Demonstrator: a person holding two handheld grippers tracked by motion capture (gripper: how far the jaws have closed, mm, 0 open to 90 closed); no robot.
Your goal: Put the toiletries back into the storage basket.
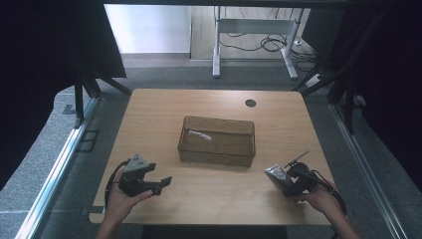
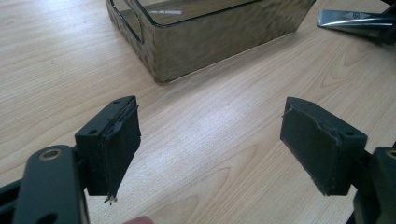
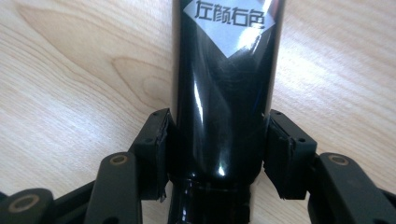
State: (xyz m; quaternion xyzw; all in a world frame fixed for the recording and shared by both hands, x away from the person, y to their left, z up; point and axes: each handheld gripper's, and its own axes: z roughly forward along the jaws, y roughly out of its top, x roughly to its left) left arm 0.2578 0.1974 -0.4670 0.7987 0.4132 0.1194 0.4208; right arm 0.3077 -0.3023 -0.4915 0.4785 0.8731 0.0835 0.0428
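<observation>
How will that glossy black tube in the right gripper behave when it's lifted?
The black tube looks glossy, so it may slip in the right gripper. It flattens toward its far end, so it probably gives when squeezed. It is likely light.

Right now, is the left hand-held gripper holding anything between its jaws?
No, the left hand-held gripper is open, with only the bare wooden table between its jaws.
</observation>
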